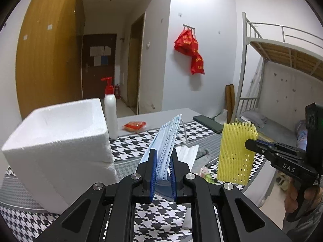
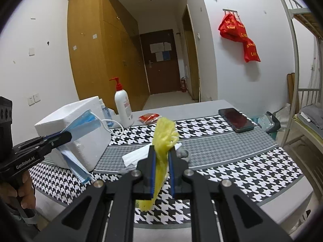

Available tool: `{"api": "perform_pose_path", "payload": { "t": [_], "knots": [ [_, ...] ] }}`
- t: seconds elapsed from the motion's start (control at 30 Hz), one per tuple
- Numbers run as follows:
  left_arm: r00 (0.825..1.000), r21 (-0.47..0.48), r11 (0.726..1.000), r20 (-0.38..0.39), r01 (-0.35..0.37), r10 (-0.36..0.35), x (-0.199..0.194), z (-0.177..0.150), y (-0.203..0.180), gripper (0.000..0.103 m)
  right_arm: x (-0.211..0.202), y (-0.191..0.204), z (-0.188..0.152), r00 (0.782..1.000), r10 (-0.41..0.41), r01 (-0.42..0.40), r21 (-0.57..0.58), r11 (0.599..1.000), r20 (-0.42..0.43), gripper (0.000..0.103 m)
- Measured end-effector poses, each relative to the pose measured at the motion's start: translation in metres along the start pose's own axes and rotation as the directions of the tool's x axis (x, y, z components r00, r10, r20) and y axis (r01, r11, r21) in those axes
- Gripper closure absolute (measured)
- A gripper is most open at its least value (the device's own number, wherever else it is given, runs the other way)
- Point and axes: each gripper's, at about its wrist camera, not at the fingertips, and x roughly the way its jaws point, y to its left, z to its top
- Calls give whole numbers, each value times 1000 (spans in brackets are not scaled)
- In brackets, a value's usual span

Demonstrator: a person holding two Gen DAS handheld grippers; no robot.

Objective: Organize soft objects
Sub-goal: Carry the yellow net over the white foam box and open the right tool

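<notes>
The left gripper [image 1: 163, 157] is clamped on a blue face mask [image 1: 165, 139], its two fingers pinching the pleated stack so that the mask stands up between them and leans toward one o'clock. A white ear loop trails off the mask's far end. In the right wrist view the same gripper [image 2: 66, 136] comes in from nine o'clock with the mask [image 2: 84, 123] held up against the side of the foam box [image 2: 80, 133], though whether they touch I cannot tell.

The right gripper [image 2: 161, 155] is closed on a yellow foam net [image 2: 164, 139], which bunches above the fingertips and hangs down below them. From the left wrist view that net [image 1: 236, 153] shows at three o'clock as an upright mesh sleeve, held at its right edge by the right gripper [image 1: 249, 142], with a hand [image 1: 302, 199] on the grip below.

At nine o'clock of the left gripper the white foam box [image 1: 58, 145] stands open-topped on a houndstooth cloth [image 1: 161, 217]. Just beyond the left fingertips white gloves [image 1: 186, 154] and a grey sock [image 1: 201, 155] lie on the cloth. Behind the box at eleven o'clock stands a white pump bottle [image 1: 111, 111] with a red top, a small red packet [image 1: 134, 125] beside it. A dark phone [image 1: 208, 124] lies at one o'clock near the table's far edge.
</notes>
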Motion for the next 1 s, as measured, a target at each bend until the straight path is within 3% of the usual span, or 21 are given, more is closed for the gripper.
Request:
{"api": "perform_pose_path", "payload": {
  "t": [0.33,1.0],
  "knots": [
    [997,20,998,51,-55,54,-24,11,0,90,-24,9,10,998,39,-39,-2,999,53,89],
    [975,-51,981,107,-188,193,-67,20,45,90,-9,53,41,986,150,-145,-71,987,73,89]
  ]
}}
